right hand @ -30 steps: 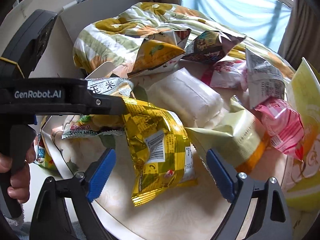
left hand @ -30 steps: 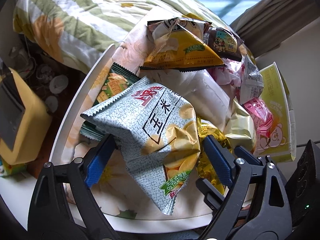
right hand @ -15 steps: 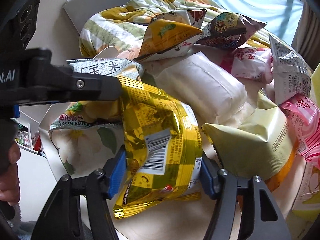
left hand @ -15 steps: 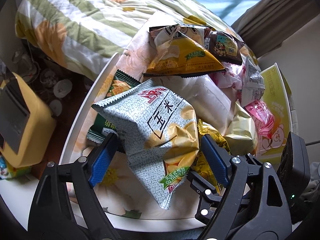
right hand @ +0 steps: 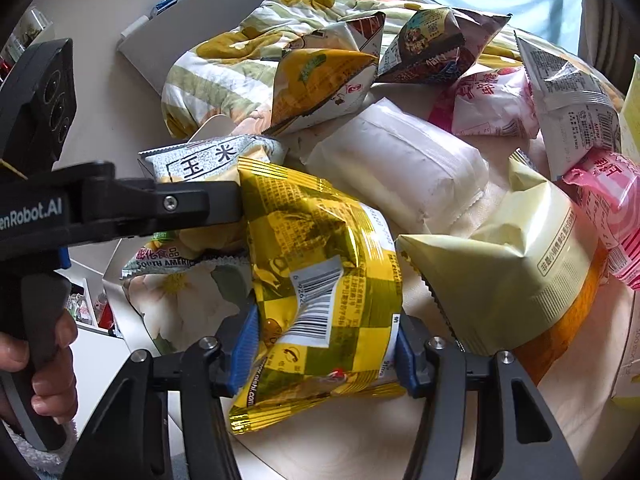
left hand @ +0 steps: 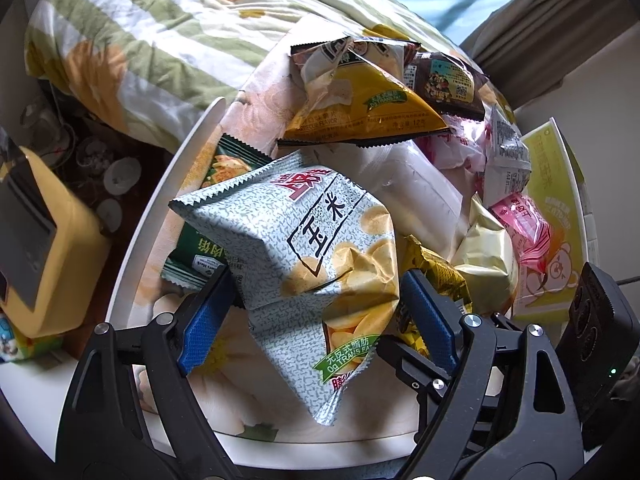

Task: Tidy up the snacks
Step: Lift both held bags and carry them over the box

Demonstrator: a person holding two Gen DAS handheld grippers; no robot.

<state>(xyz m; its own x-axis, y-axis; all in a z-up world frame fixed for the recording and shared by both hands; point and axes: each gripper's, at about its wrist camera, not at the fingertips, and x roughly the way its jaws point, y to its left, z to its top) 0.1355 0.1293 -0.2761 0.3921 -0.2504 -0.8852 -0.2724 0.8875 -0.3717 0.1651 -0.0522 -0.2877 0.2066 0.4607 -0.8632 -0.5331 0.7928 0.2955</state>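
A: Right hand-held gripper [right hand: 324, 346]?
B: Jaws closing, both blue pads pressed on the lower part of the yellow checked snack bag [right hand: 320, 280], barcode side up. Bag lies on the floral tray [right hand: 172, 312], its upper edge against the left tool's black finger.

A: Left hand-held gripper [left hand: 316, 314]?
B: Jaws fairly wide, clamped on the grey-green corn chip bag [left hand: 320, 248]. Pads sit at both sides of the bag's middle; the bag looks lifted, its lower corner hanging over the tray's white rim [left hand: 156, 216].

A: Person?
B: One hand [right hand: 44, 364] on the left tool's grip, left edge of the right wrist view.

A: Other snacks?
B: Pale yellow bag [right hand: 508, 276] just right of the checked one, white pillow pack [right hand: 400, 168] behind it, pink packets [right hand: 608, 200] far right, a yellow pouch [left hand: 360, 96] and a brown pouch [left hand: 444, 84] at the back, green packet [left hand: 216, 184] under the corn chip bag.

A: Surroundings?
B: Floral quilt [left hand: 140, 36] behind the tray.
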